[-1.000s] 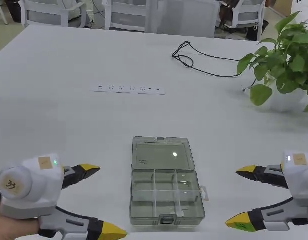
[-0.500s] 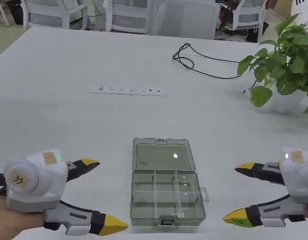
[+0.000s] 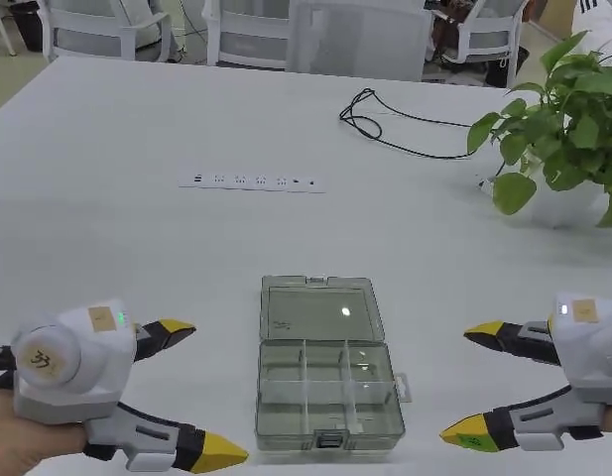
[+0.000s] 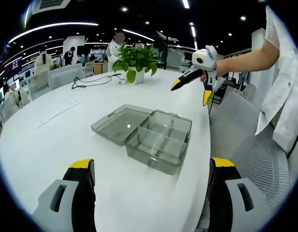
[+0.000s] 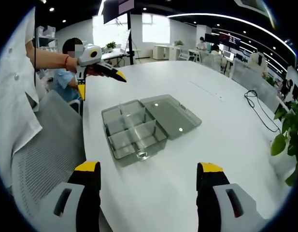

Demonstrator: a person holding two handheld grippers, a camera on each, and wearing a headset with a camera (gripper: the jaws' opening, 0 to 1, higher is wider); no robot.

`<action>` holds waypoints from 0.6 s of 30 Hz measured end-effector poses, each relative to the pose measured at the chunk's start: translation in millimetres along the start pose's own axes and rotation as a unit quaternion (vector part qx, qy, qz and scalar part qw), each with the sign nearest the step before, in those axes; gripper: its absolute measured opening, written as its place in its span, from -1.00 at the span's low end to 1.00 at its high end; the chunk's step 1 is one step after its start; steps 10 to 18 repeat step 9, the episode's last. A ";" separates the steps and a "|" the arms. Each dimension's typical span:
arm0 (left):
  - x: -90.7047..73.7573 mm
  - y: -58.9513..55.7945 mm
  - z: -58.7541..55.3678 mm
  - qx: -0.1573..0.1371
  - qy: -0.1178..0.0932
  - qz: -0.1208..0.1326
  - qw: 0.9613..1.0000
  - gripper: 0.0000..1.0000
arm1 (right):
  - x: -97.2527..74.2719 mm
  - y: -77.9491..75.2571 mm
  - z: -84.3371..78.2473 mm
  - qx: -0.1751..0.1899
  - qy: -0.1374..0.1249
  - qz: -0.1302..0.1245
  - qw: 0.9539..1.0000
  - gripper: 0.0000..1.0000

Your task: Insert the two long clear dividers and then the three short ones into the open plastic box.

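Observation:
An open clear plastic box [image 3: 328, 389] lies near the table's front edge, its lid [image 3: 320, 309] folded flat behind it. Clear dividers stand inside the tray and split it into several compartments. The same box [image 4: 158, 137] lies ahead of my left jaws, and the box [image 5: 134, 129] sits in front of my right ones too. My left gripper [image 3: 186, 392] hovers left of the box, open and holding nothing. Right of the box my right gripper [image 3: 469, 382] is open and holds nothing either.
A white power strip [image 3: 251, 181] lies mid-table. A black cable [image 3: 395, 124] loops at the back right, beside a potted plant [image 3: 563, 129]. Chairs [image 3: 256, 30] stand behind the table. A person in white [image 5: 13, 96] stands at the table's near edge.
Both grippers have barely shifted and stay open on either side of the box. The head view has moved slightly.

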State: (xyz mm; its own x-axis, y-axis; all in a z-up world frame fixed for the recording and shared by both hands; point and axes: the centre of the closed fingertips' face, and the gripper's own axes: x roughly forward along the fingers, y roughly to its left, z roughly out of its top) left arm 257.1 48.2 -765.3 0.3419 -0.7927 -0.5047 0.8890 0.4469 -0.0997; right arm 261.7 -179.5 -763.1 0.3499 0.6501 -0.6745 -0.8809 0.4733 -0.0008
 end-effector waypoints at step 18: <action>1.4 -1.2 -4.1 0.010 0.010 -0.005 1.000 1.00 | -0.5 -1.3 -0.1 0.000 0.000 -0.001 1.000 0.65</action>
